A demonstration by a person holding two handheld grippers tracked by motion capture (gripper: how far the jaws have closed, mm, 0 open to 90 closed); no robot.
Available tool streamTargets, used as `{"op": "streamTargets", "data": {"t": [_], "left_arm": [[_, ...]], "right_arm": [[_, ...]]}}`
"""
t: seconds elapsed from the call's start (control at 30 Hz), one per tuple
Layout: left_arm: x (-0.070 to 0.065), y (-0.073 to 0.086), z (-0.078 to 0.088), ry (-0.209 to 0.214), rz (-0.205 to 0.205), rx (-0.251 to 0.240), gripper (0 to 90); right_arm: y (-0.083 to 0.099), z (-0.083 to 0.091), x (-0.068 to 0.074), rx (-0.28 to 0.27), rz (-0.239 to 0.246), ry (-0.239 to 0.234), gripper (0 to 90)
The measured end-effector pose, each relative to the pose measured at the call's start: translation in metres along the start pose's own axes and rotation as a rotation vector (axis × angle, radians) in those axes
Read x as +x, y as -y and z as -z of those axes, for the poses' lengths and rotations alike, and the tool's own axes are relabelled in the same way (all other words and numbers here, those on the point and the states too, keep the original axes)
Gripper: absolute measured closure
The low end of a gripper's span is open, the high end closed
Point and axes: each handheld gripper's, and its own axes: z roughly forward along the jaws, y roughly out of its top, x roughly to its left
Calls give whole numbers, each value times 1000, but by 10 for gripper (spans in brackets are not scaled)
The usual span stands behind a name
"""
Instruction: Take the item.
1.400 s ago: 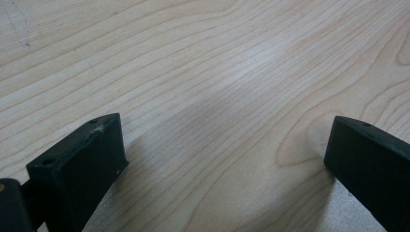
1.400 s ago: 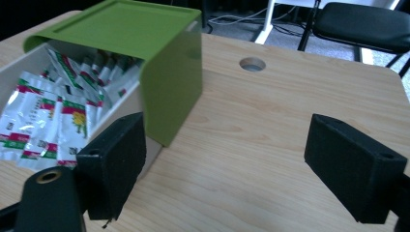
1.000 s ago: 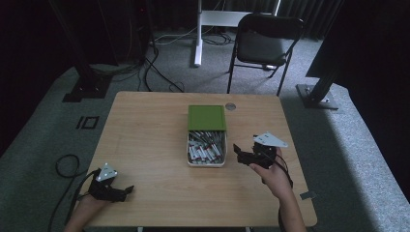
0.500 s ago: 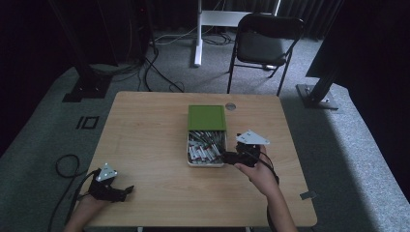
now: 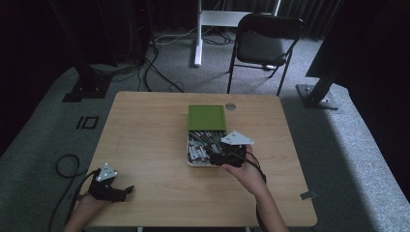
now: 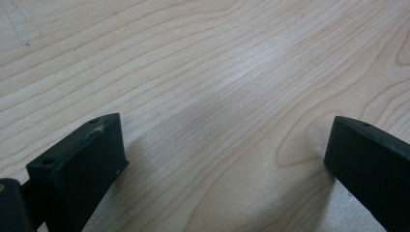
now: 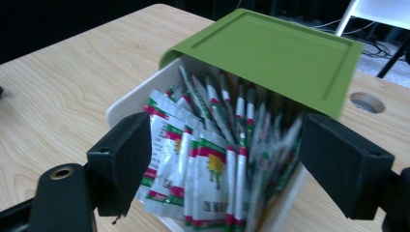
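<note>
Wooden table (image 5: pixel 145 135) is being occupied mid-way by a white box (image 7: pixel 126 104) of sachets (image 7: pixel 208 164), half under a green lid (image 7: pixel 270 48); right gripper (image 7: pixel 225 164) is being held spread directly before it, jaws narrowing slightly, nothing being pinched.

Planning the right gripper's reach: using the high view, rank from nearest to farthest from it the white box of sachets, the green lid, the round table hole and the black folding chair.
1. White box of sachets, at the right gripper.
2. Green lid, over the box's far end.
3. Round table hole, beyond the lid.
4. Black folding chair, past the table.
</note>
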Motion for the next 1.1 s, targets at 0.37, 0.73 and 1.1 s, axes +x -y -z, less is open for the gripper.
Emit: {"op": "streamTargets", "data": {"t": [0.37,0.73,1.1], "left_arm": [[0,0,0,0,1,-1,17],[0,0,0,1,2,0,17],[0,0,0,1,2,0,17]], "right_arm": [[7,-15,12,33,40,-2,420],[21,-32,16,105,52,10,675],[28,-42,18,138,62,63,756]]}}
